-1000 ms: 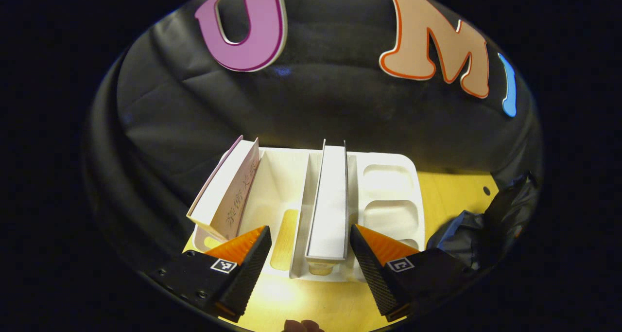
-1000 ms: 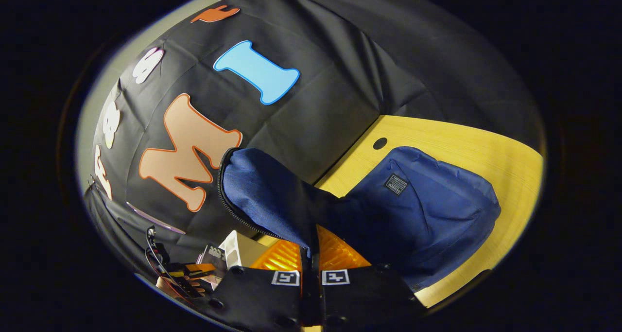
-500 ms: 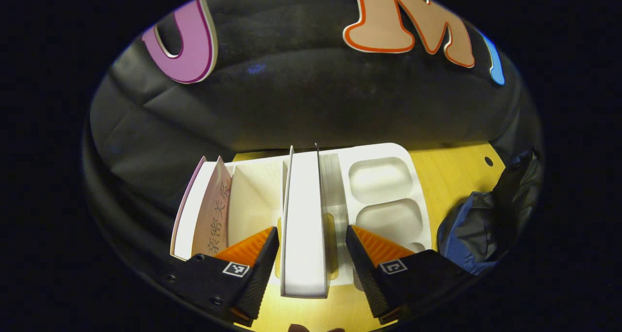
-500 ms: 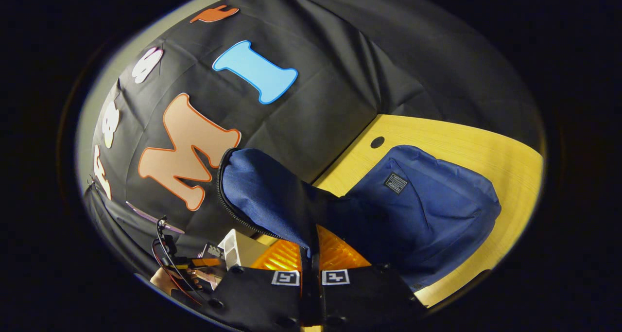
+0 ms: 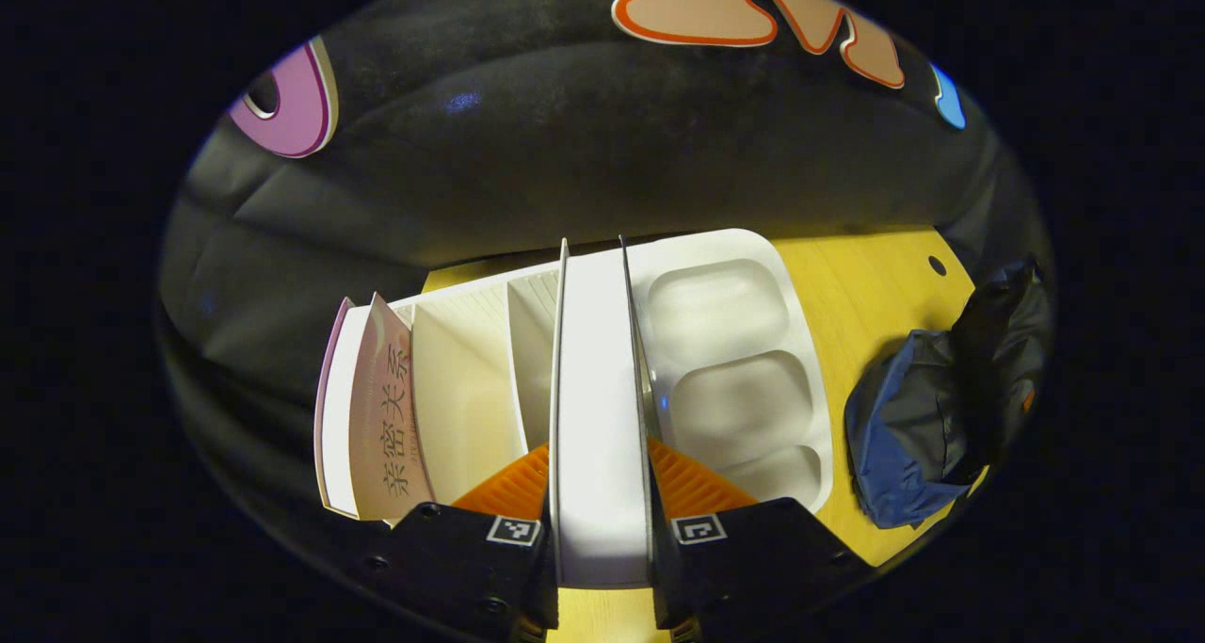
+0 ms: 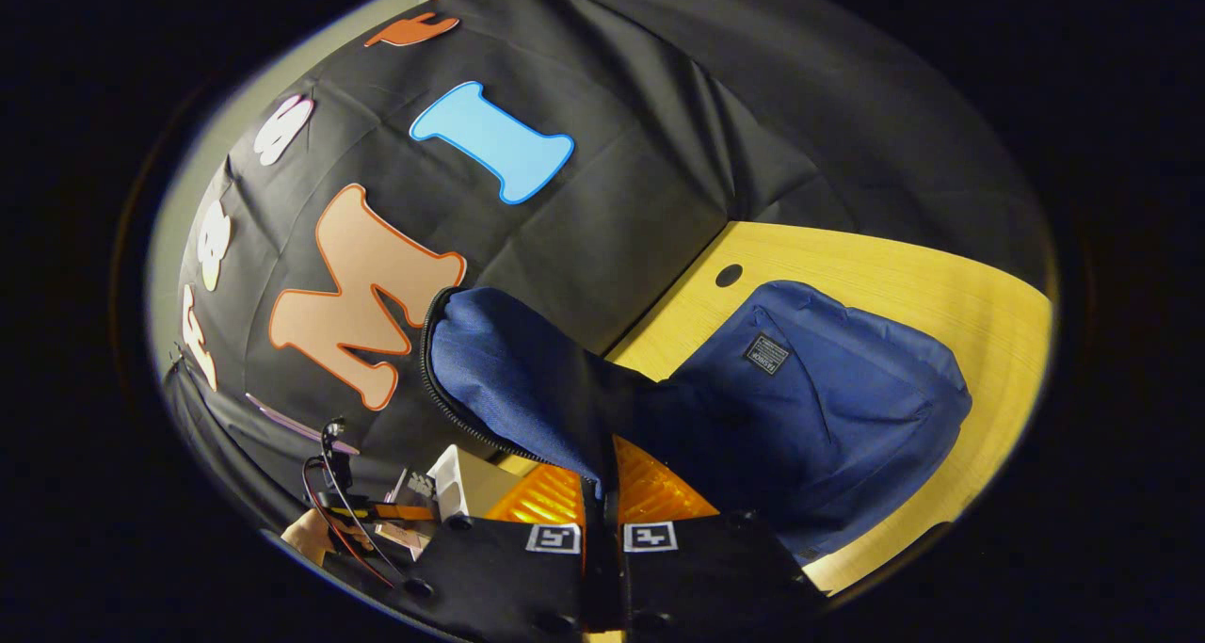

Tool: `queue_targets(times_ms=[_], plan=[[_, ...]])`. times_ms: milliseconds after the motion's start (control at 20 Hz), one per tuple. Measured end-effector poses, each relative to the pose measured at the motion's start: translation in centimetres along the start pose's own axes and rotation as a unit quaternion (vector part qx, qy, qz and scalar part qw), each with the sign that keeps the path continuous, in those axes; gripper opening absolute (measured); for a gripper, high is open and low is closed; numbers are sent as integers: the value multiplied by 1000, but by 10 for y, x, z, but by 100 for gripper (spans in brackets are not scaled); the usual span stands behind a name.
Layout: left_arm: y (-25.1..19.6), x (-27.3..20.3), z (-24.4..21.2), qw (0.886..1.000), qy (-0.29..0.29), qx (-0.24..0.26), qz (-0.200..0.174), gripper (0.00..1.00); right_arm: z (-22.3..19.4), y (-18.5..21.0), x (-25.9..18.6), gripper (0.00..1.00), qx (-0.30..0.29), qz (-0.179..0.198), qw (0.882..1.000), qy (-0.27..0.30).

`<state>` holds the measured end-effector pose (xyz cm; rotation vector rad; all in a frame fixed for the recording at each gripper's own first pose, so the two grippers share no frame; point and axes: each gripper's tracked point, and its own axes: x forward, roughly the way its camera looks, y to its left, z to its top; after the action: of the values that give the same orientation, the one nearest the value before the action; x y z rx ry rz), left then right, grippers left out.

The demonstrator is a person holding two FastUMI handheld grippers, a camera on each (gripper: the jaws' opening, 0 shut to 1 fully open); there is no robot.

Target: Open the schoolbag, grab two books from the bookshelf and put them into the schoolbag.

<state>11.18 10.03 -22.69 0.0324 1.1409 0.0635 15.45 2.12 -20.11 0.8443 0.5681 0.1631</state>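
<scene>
Between the left gripper (image 5: 601, 530) fingers, pinched upright in the white plastic bookshelf (image 5: 725, 342), a white book (image 5: 599, 417) could snag its slot, while the right gripper (image 6: 602, 521) clamps the blue fabric schoolbag (image 6: 810, 408) flap open.

Yellow wooden table (image 5: 861, 290) with a round cable hole (image 6: 728, 275) near the back edge carries a white bookshelf (image 5: 725, 361) by the wall and a blue schoolbag (image 6: 828, 417) lying beside it.
</scene>
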Motion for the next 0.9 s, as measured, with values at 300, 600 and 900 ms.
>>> queue_targets(times_ms=[300,600,900], plan=[[8,-20,-4,1000,-6,-6,-13,35,-3,-1,2,2,3,2,1000,3],[28,-53,-4,998,-35,-37,-37,35,0,-2,2,3,1,1,1000,4],[54,-88,-8,989,-67,-105,-76,31,-2,-1,3,3,-3,0,1000,8]])
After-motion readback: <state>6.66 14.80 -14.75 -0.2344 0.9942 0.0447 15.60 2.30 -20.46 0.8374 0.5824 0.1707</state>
